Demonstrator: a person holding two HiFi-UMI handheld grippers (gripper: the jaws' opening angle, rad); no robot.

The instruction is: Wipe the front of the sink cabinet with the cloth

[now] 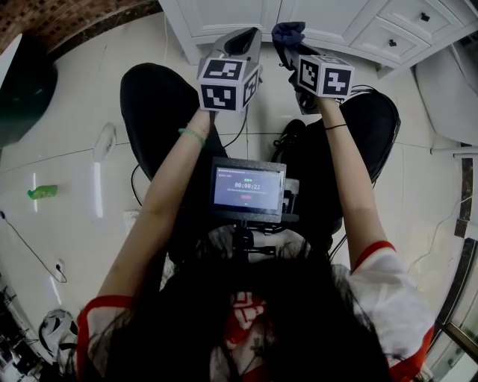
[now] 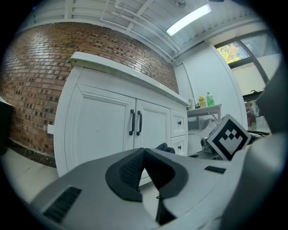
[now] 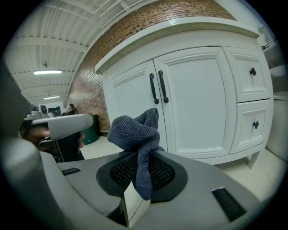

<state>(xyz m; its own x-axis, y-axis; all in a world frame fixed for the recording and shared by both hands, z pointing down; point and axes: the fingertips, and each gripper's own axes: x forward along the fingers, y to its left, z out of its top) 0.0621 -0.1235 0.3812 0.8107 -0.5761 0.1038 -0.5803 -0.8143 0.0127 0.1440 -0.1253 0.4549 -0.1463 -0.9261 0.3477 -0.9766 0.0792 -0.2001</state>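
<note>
A white sink cabinet (image 3: 198, 103) with two doors, black handles and small drawers stands ahead; it also shows in the left gripper view (image 2: 112, 126) and at the top of the head view (image 1: 314, 19). My right gripper (image 3: 141, 173) is shut on a dark blue cloth (image 3: 137, 132), which bunches up above the jaws, a short way from the doors. The cloth (image 1: 287, 33) shows in the head view too. My left gripper (image 2: 143, 164) is shut with nothing in it, held beside the right gripper (image 1: 295, 63) and short of the cabinet.
The person sits low on a pale tiled floor (image 1: 82, 149). A brick wall (image 2: 40, 85) runs left of the cabinet. A green bottle (image 1: 42, 192) and cables lie on the floor at left. A white fixture (image 1: 448, 97) stands at right. A screen (image 1: 246, 188) hangs at the chest.
</note>
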